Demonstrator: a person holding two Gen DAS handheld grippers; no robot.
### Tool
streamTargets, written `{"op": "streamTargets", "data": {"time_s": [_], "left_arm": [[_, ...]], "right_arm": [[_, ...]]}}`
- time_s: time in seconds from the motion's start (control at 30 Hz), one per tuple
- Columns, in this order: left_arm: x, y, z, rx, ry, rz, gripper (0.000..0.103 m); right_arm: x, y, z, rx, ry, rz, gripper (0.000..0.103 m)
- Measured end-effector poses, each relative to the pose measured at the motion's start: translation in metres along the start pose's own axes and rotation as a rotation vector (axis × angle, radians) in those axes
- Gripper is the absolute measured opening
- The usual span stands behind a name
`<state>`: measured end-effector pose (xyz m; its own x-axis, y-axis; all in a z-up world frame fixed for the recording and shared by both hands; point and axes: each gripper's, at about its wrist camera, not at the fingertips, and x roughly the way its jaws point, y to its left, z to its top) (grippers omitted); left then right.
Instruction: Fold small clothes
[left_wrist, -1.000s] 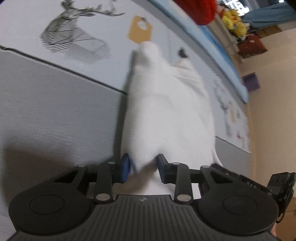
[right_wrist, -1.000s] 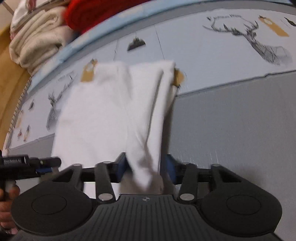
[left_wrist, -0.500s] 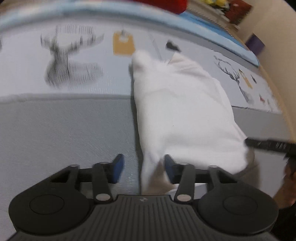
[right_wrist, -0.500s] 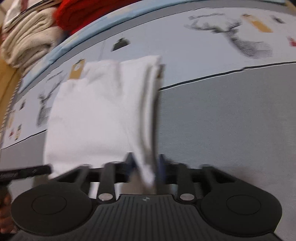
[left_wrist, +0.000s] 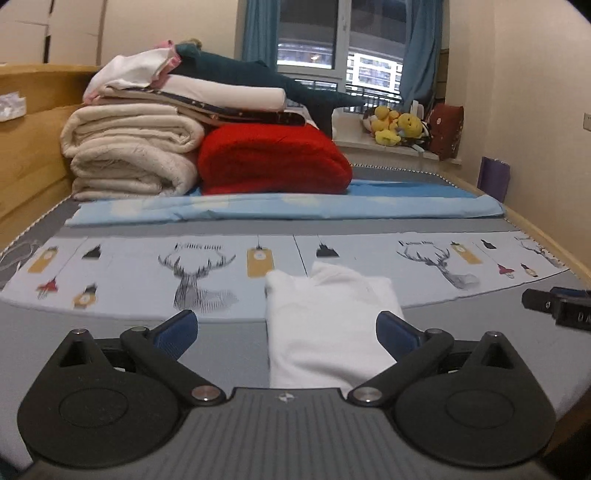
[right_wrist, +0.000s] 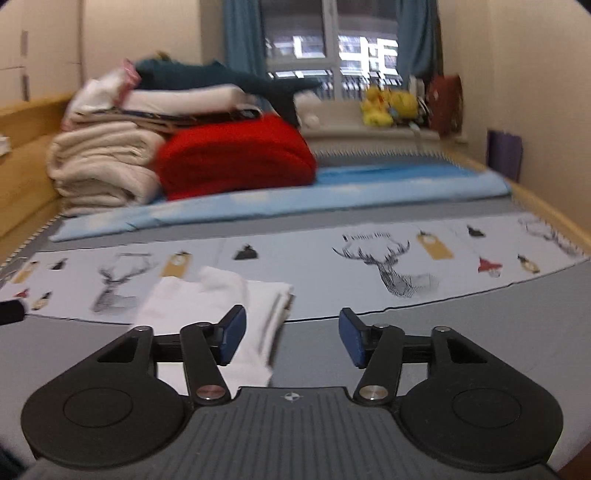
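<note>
White garment (left_wrist: 325, 325) folded flat on the bed (left_wrist: 221, 350)
My left tool (left_wrist: 286, 332) and right tool (right_wrist: 291, 336) gape wide, apparently touching nothing

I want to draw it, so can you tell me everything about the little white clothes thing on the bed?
The white garment is small, soft-looking plain cloth, folded into a compact, roughly rectangular bundle. It lies flat on the bed, partly on the grey cover and partly on the deer-print sheet. Layered folded edges show along one side, and a rounded bump pokes up at its far end. Nothing grips it: the left gripper and right gripper are both open near it.
</note>
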<state>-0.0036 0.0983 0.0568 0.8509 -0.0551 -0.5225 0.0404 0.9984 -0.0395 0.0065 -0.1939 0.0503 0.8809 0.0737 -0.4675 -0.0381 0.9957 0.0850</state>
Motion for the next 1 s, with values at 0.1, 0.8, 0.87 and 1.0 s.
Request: {"op": "streamTargets", "data": {"time_s": [0.1,0.8,0.87,1.0], "left_arm": [[-0.020,-0.011,-0.025,-0.023,0.036,0.002,0.103],[0.011,-0.023,-0.067,-0.011,0.123,0.053,0.103],[0.011,-0.023,-0.067,-0.011,0.121,0.043,0.103],[0.013,-0.023,-0.067,-0.003,0.122,0.036,0.103]], "right_arm": [[-0.031,0.009,-0.020,-0.010,-0.019,0.009,0.064],[-0.015,0.070,-0.063,-0.102,0.126,0.033,0.065],[-0.015,0.073,-0.063,-0.115,0.120,0.045,0.065],[-0.015,0.076,-0.064,-0.128,0.122,0.058,0.065]]}}
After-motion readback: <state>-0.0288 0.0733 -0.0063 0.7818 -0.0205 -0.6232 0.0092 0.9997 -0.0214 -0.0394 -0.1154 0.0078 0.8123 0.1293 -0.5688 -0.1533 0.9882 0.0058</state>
